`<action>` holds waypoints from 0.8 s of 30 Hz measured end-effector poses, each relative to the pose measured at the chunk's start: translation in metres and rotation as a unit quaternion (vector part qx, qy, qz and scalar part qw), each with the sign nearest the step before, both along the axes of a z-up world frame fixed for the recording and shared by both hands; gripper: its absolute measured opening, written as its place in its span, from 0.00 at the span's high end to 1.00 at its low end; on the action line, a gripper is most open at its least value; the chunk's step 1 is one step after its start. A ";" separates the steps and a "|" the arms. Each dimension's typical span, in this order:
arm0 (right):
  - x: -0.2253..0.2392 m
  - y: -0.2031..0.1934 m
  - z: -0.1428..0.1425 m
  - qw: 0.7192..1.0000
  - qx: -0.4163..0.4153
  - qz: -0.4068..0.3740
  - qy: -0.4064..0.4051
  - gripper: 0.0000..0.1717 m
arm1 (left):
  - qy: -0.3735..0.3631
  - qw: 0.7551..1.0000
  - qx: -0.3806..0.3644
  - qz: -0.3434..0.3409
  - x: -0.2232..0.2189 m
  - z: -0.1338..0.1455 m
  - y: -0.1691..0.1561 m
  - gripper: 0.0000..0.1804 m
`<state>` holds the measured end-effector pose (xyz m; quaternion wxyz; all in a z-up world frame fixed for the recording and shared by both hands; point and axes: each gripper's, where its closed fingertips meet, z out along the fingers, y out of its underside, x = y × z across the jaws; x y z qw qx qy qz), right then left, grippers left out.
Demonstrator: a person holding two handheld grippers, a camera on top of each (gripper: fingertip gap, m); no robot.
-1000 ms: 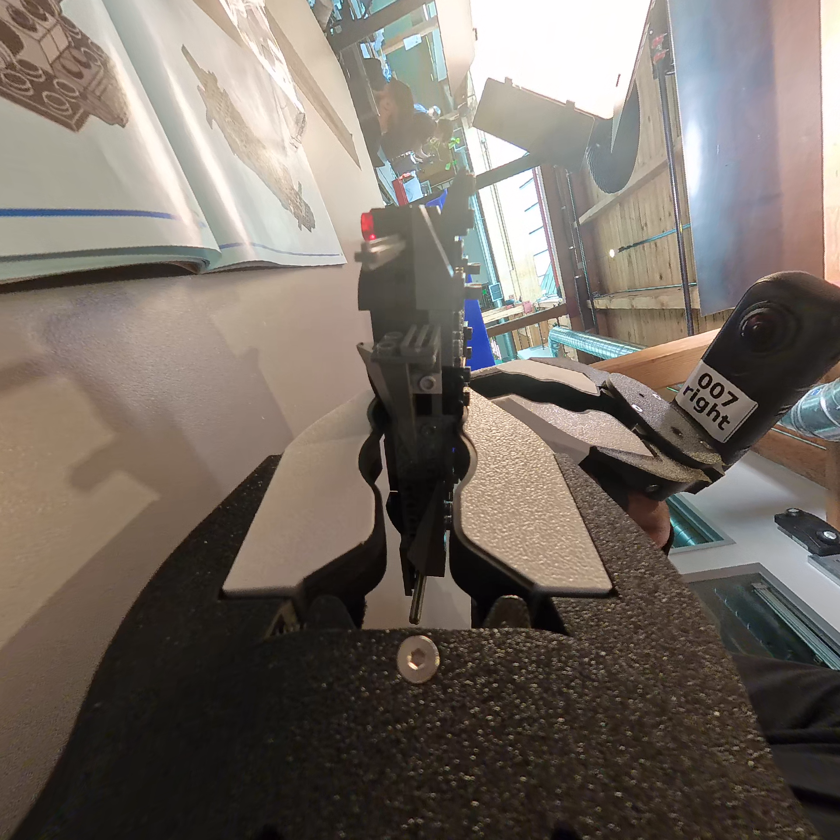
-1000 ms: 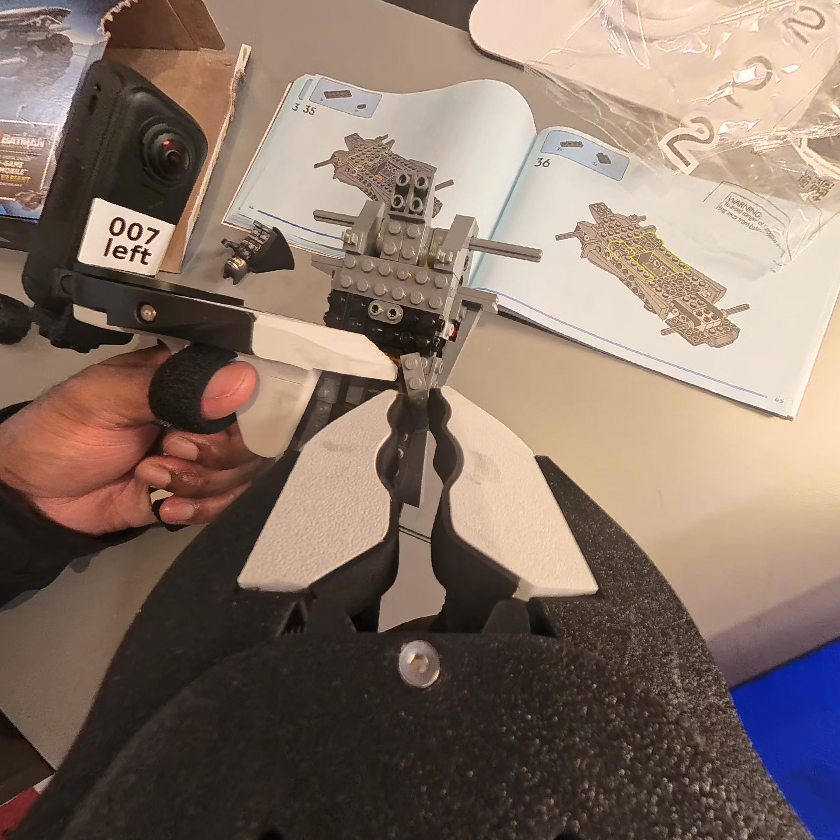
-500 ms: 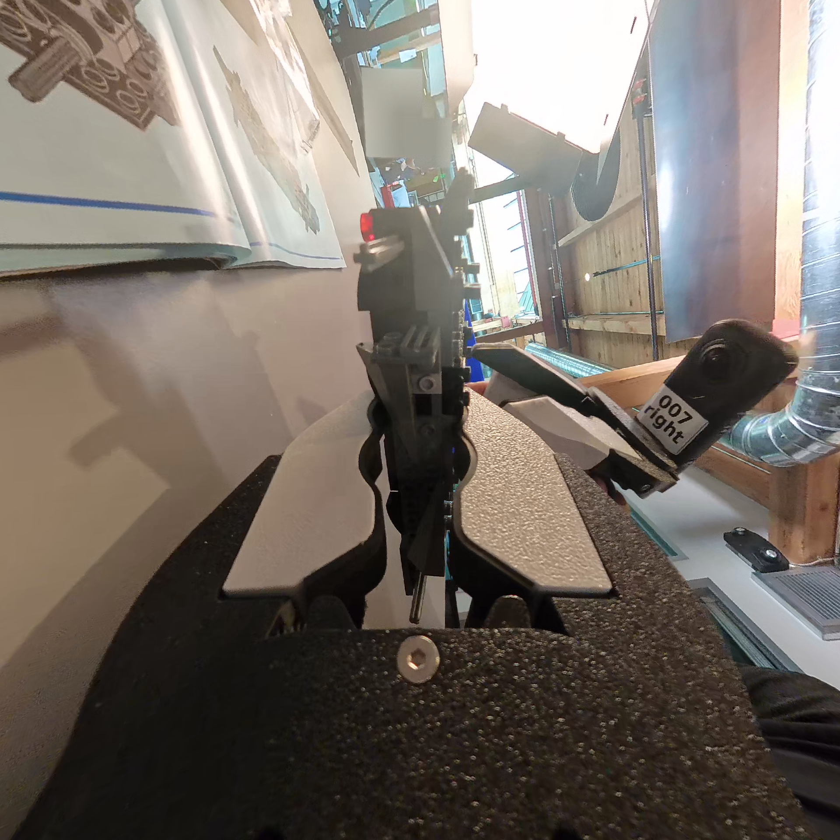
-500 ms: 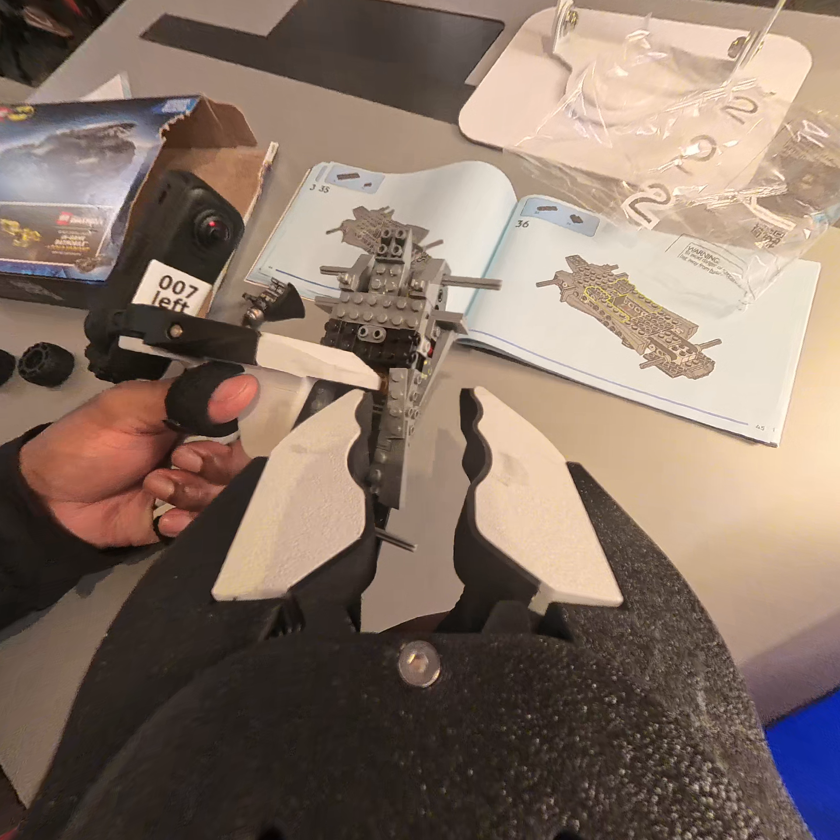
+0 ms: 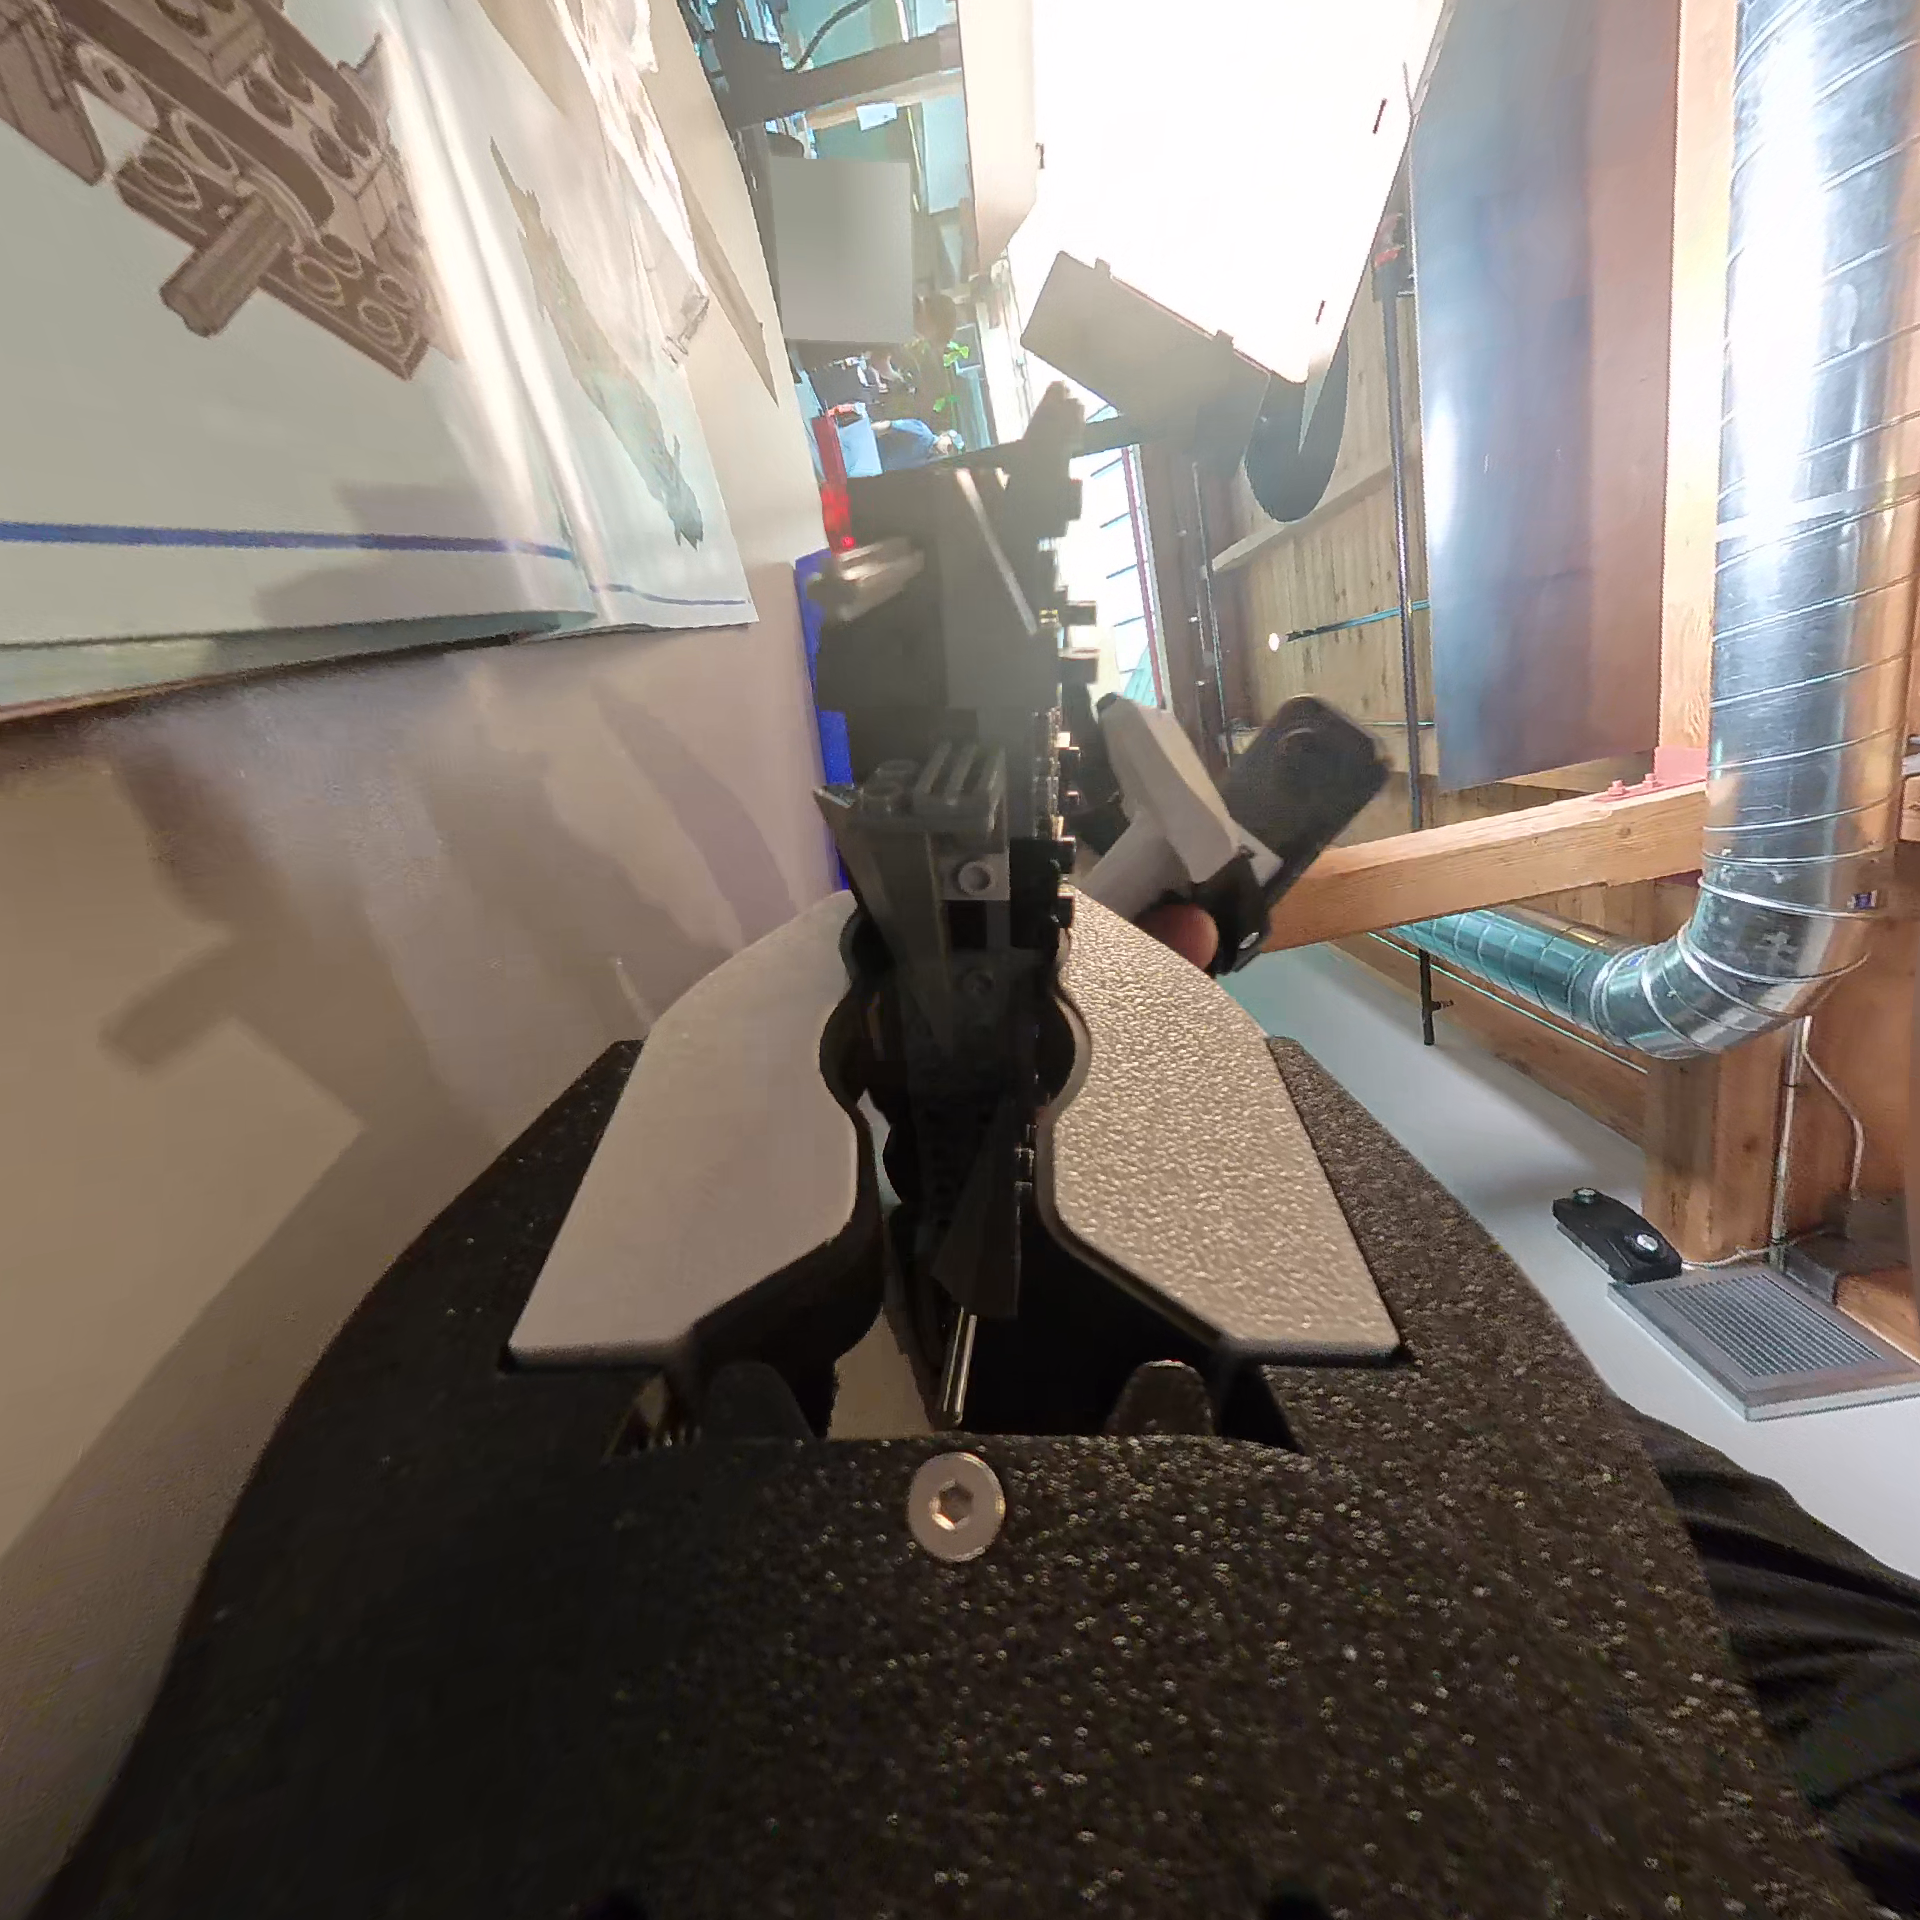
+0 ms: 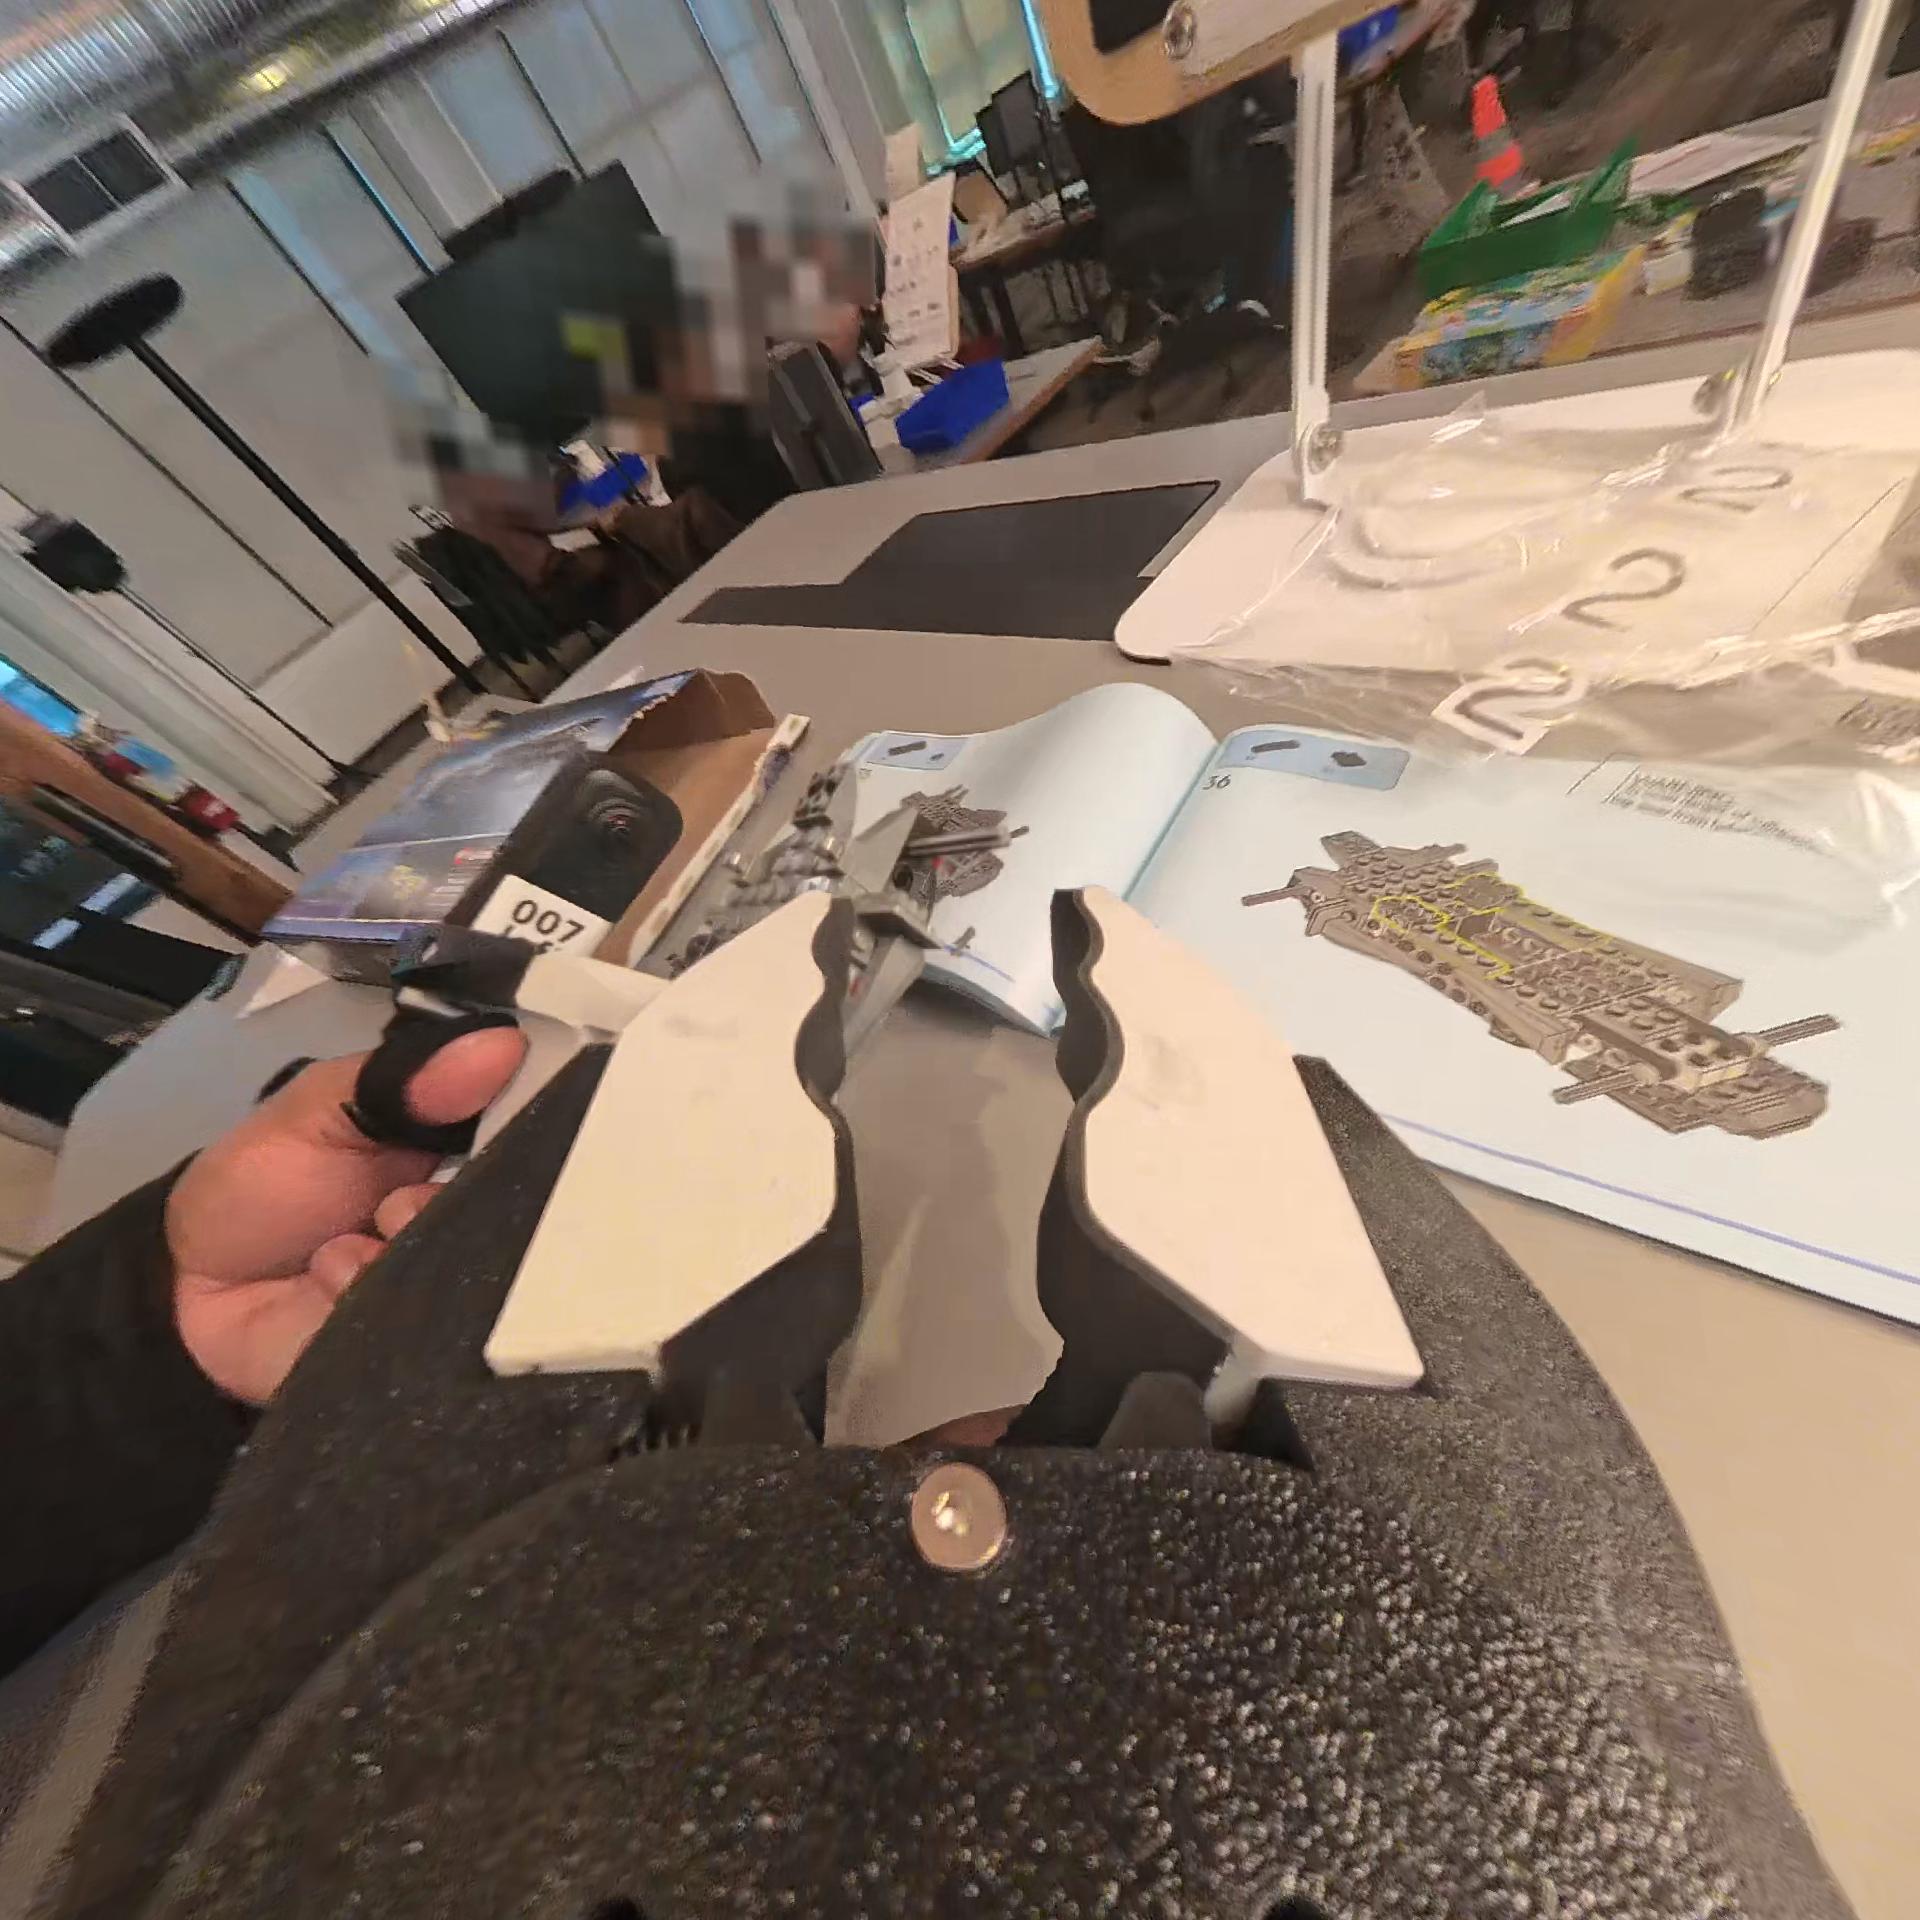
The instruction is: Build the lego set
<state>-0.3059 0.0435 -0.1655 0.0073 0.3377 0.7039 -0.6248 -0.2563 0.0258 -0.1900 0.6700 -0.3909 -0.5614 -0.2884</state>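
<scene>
The left gripper [image 5: 951, 977] is clenched on a grey and black brick-built model [image 5: 951, 831], pads pressing both its flanks, and holds it above the table [image 6: 1558, 1403]. The model's long axis runs straight out along the fingers, its narrow wedge end back toward the gripper's body and its bulkier end pointing away. An open instruction booklet [image 6: 1558, 935] lies on the table just beyond, with a torn blue box [image 6: 468, 831] to its left. The right gripper [image 6: 940, 925] stands released, nothing between its pads, near the model. With only one gripper clamping a studded, part-built model, a knock or a twist could probably pop pieces loose.
</scene>
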 end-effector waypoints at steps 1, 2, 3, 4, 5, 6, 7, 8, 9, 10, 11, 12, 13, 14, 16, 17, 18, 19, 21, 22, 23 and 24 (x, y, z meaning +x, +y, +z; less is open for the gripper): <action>0.003 0.001 -0.003 1.000 -0.019 0.009 -0.017 0.78 | 0.000 1.000 0.005 -0.002 0.000 0.001 0.000 0.84; 0.006 0.001 -0.002 0.998 -0.041 0.022 -0.037 0.77 | 0.001 1.000 0.008 -0.004 0.000 0.001 -0.001 0.84; 0.010 0.001 0.001 0.996 -0.065 0.037 -0.048 0.77 | 0.002 1.000 0.011 -0.005 0.000 0.002 -0.001 0.84; 0.012 0.002 0.003 0.994 -0.080 0.045 -0.053 0.77 | 0.005 1.000 0.012 -0.008 0.001 0.003 0.000 0.84; 0.012 0.003 0.003 0.994 -0.084 0.049 -0.055 0.76 | 0.009 1.000 0.012 -0.011 0.001 0.004 0.000 0.84; 0.014 0.003 0.002 0.993 -0.085 0.059 -0.057 0.76 | 0.012 1.000 0.010 -0.013 0.001 0.004 0.000 0.84; 0.016 0.003 0.000 0.992 -0.087 0.071 -0.060 0.75 | 0.012 1.000 0.011 -0.014 0.001 0.004 0.000 0.84; 0.019 0.001 -0.002 0.991 -0.086 0.084 -0.065 0.75 | 0.014 1.000 0.013 -0.017 0.002 0.005 0.001 0.84; 0.021 -0.001 -0.006 0.990 -0.080 0.095 -0.069 0.74 | 0.016 1.000 0.012 -0.019 0.002 0.005 0.001 0.84; 0.022 -0.002 -0.009 0.990 -0.073 0.102 -0.072 0.73 | 0.020 1.000 0.004 -0.019 0.002 0.005 0.001 0.84; 0.024 -0.003 -0.011 0.989 -0.068 0.110 -0.077 0.73 | 0.021 1.000 -0.002 -0.017 0.002 0.004 0.001 0.84; 0.026 -0.004 -0.011 0.987 -0.069 0.118 -0.081 0.73 | 0.020 1.000 -0.001 -0.017 0.002 0.004 0.001 0.84; 0.027 -0.004 -0.011 0.987 -0.071 0.120 -0.086 0.73 | 0.016 1.000 0.002 -0.017 0.001 0.003 0.000 0.84; 0.028 -0.004 -0.012 0.985 -0.070 0.124 -0.093 0.73 | 0.011 1.000 0.008 -0.016 0.001 0.003 -0.001 0.84; 0.031 -0.005 -0.014 0.983 -0.067 0.135 -0.103 0.73 | 0.002 1.000 0.020 -0.010 -0.001 0.003 -0.004 0.84; 0.033 -0.006 -0.016 0.982 -0.063 0.143 -0.107 0.73 | -0.001 1.000 0.024 -0.011 -0.001 0.002 -0.005 0.84; 0.036 -0.007 -0.017 0.980 -0.059 0.152 -0.111 0.72 | -0.003 1.000 0.025 -0.012 -0.001 0.002 -0.005 0.84; 0.038 -0.007 -0.018 0.979 -0.056 0.158 -0.114 0.72 | -0.002 1.000 0.024 -0.012 -0.001 0.002 -0.005 0.84; 0.040 -0.008 -0.019 0.977 -0.054 0.167 -0.120 0.72 | -0.002 1.000 0.023 -0.014 -0.001 0.002 -0.004 0.84; 0.041 -0.008 -0.019 0.976 -0.055 0.170 -0.123 0.72 | -0.002 1.000 0.023 -0.016 -0.001 0.002 -0.004 0.84; 0.041 -0.008 -0.019 0.975 -0.058 0.174 -0.126 0.72 | -0.002 1.000 0.024 -0.016 -0.001 0.002 -0.004 0.84; 0.042 -0.008 -0.018 0.973 -0.062 0.179 -0.131 0.72 | -0.002 1.000 0.025 -0.016 -0.001 0.002 -0.004 0.84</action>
